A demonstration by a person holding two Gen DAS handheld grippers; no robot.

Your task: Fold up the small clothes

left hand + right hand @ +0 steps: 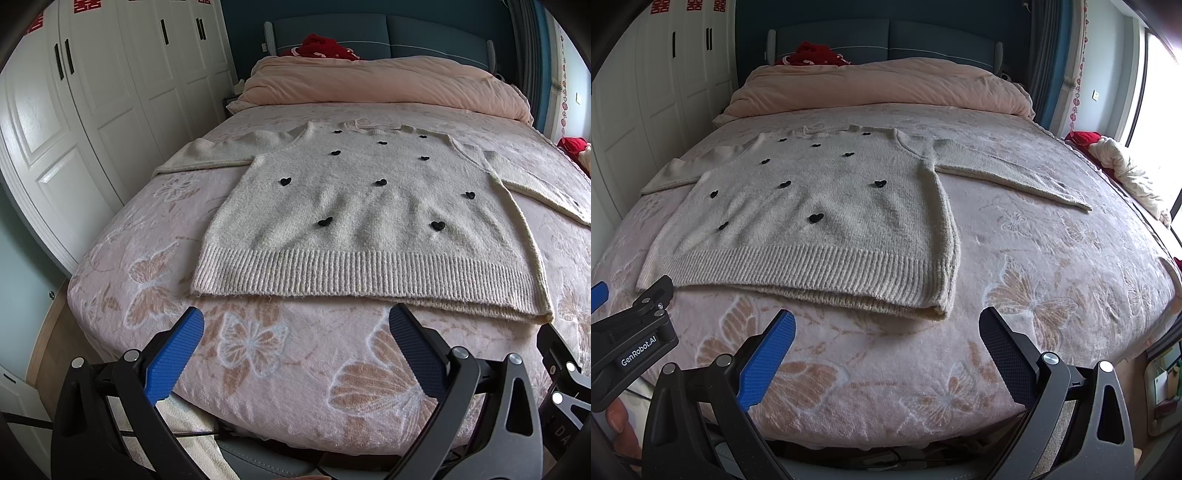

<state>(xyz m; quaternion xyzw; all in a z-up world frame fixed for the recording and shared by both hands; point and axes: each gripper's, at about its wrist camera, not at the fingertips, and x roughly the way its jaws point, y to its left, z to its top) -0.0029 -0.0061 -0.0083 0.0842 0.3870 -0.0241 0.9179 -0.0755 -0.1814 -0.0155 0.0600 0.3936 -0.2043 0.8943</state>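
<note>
A cream knitted sweater [369,218] with small black hearts lies flat and face up on the bed, both sleeves spread sideways, ribbed hem toward me. It also shows in the right wrist view [820,221]. My left gripper [295,325] is open and empty, hovering just short of the hem. My right gripper [886,328] is open and empty near the hem's right corner. The right gripper's body shows at the left view's right edge [565,373]; the left gripper's body shows at the right view's left edge [631,343].
The bed carries a pink butterfly-patterned blanket [280,369]. A rolled pink duvet [376,85] and red cloth [325,46] lie at the headboard. White wardrobe doors [74,122] stand left. More cloth [1126,166] lies by the window, right.
</note>
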